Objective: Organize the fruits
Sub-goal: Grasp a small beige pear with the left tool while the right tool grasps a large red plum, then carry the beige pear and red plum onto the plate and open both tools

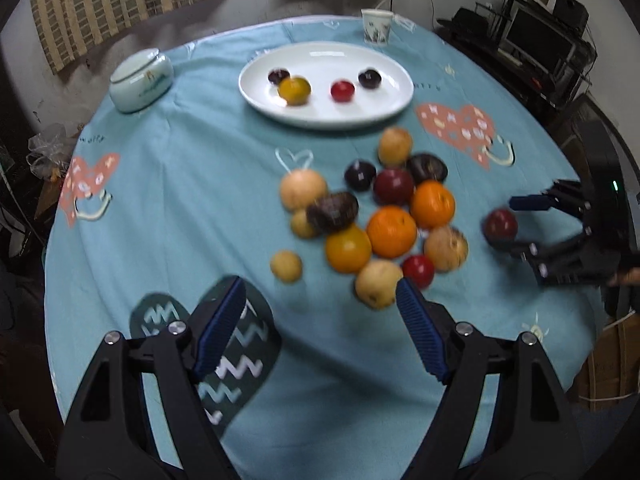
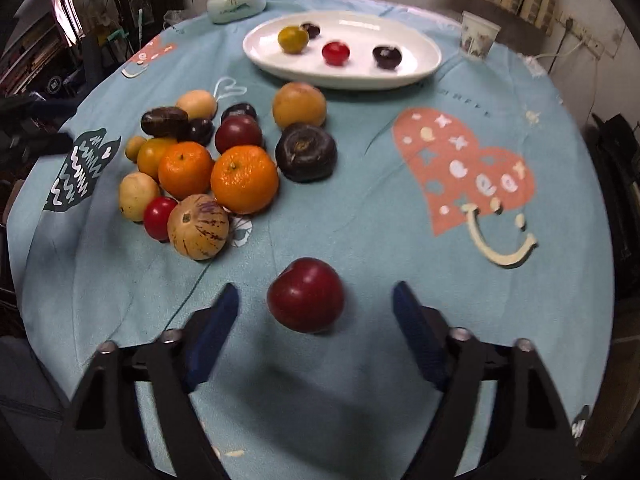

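A dark red plum (image 2: 306,294) lies alone on the blue tablecloth between the fingers of my right gripper (image 2: 316,288). The jaws stand apart with a gap on each side of it, so they are open. In the left wrist view this plum (image 1: 500,223) sits at the right, bracketed by the same gripper. My left gripper (image 1: 320,284) is open and empty, just short of a pile of fruit (image 1: 376,216) with oranges, pale pears, red and dark plums. A white oval plate (image 1: 328,118) at the back holds a yellow fruit (image 1: 295,90), a red one (image 1: 342,91) and two dark ones.
A pale lidded ceramic jar (image 1: 140,80) stands at the back left and a paper cup (image 1: 376,26) behind the plate. The round table's edge curves close on all sides. Dark shelves with electronics (image 1: 536,40) stand beyond the right edge.
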A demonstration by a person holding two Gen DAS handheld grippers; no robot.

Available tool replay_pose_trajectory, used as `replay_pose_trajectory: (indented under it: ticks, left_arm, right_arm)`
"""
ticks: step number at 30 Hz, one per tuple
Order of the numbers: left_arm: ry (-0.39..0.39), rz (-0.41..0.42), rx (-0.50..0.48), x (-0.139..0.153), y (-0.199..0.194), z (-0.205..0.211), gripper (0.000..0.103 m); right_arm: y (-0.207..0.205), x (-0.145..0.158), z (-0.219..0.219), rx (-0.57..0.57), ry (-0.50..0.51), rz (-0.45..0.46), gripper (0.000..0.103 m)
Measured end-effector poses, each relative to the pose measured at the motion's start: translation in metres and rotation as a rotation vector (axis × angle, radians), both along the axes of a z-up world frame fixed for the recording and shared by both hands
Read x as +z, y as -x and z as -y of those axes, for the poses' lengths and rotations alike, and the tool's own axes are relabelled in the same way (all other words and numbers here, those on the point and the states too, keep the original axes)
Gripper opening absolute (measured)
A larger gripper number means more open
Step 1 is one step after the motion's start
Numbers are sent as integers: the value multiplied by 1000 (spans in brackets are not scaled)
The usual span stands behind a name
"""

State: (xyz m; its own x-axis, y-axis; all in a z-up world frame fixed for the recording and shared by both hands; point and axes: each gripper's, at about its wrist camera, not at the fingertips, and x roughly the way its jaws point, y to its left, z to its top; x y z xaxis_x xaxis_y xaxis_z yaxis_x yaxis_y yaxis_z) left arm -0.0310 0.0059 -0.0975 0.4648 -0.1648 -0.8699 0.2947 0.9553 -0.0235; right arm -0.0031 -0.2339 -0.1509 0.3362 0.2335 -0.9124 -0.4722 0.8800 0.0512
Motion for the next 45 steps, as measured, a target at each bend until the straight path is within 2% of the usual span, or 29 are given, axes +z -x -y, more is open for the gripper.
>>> replay_pose_trajectory:
  ticks: [1,3,10,13,15,18,19,22,26,29,34,39,45]
  left_arm:
    - [5,-13,-5,-5,4,2,79]
    - [3,-24,-6,-12,7,7,79]
    - [8,-69,-30,-39,1,29,79]
    - [0,-77,-45,-50,-6,37,78]
    - [-2,-92,-49,-58,-12,41,72]
    - [12,-98,-37,-65,-20,41,72]
    - [16,-97,-38,-65,-22,42,70]
    - [52,-112,-80,-64,-25,43,39]
    - [36,-108,-108,-64,-24,44,39]
    - [27,-93,-103,-54,-20,44,39]
    - [-29,-17,-85,-15,-15,46,39]
    - [-27,76,-31,31,-19,47,39]
    - [-18,137,6,65,-26,49,39]
  right_arm:
    - [-2,-3,-3,11,-5,-27,41]
    - [-2,0,-6,23,14,-17,41]
    - [8,12,2,12,-24,-23,41]
    - [10,12,5,-6,-34,-29,41]
    - [13,12,9,-12,-38,-33,41]
    - [19,11,11,-12,-40,-43,41]
    - [21,11,11,-12,-41,-46,41]
    - [24,9,11,-13,-44,-55,41]
    - [25,10,9,-19,-52,-55,41]
    - [25,18,5,-16,-67,-32,41]
    - [23,42,-2,-13,-129,19,41]
    - [23,74,-17,1,-221,78,41]
    - [24,99,-30,11,-287,112,42]
